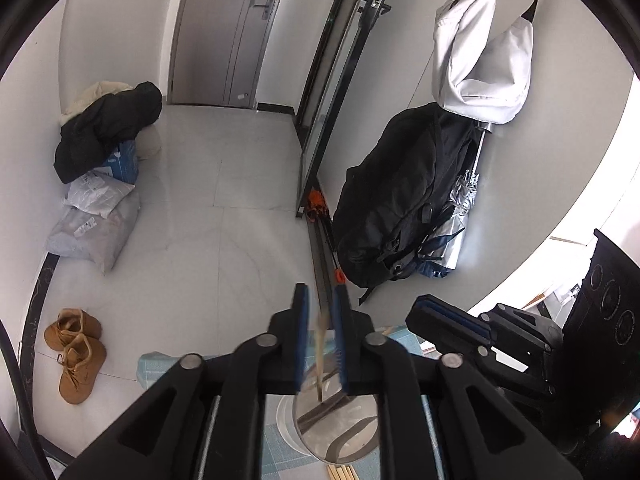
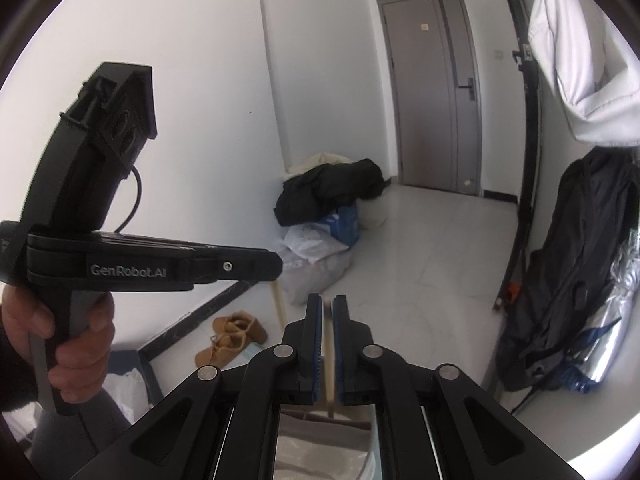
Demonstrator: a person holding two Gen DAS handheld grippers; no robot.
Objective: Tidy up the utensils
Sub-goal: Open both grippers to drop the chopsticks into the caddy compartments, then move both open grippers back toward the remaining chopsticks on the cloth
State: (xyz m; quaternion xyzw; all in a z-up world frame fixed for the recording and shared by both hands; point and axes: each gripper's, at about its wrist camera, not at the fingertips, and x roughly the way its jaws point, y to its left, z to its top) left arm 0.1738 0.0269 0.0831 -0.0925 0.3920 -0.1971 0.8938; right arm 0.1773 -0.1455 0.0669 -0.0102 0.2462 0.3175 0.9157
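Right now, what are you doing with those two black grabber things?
A person is sorting utensils with a grabber in each hand. The left gripper has a thin wooden stick between its jaws, which are slightly apart, with its lower end in a clear container on a blue checked mat. The right gripper is shut on another pale stick above the same container.

Blurred wooden chopstick above metal cup
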